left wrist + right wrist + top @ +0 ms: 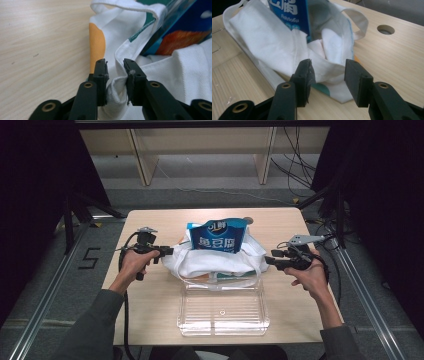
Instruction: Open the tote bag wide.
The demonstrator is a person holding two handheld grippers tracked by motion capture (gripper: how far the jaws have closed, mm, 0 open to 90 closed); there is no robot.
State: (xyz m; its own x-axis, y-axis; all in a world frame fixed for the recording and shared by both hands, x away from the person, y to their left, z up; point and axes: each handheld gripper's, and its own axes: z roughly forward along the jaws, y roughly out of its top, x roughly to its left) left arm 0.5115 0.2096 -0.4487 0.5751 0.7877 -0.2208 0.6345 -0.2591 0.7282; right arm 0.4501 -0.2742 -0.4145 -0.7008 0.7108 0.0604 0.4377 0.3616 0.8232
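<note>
Left gripper [115,68] clenched on the white bag's [220,260] rim, right gripper [327,70] released around the right edge: lopsided pull, blue packet [217,236] tipping out.

White bag [220,262]: soft woven cloth, matt, ribbed hems. Blue packet [218,236]: glossy printed plastic film. Tray [223,307], 6 o'clock of bag: clear smooth plastic. Table [150,225]: pale wood-grain, matt. Gripper jaws: black matt plastic.
</note>
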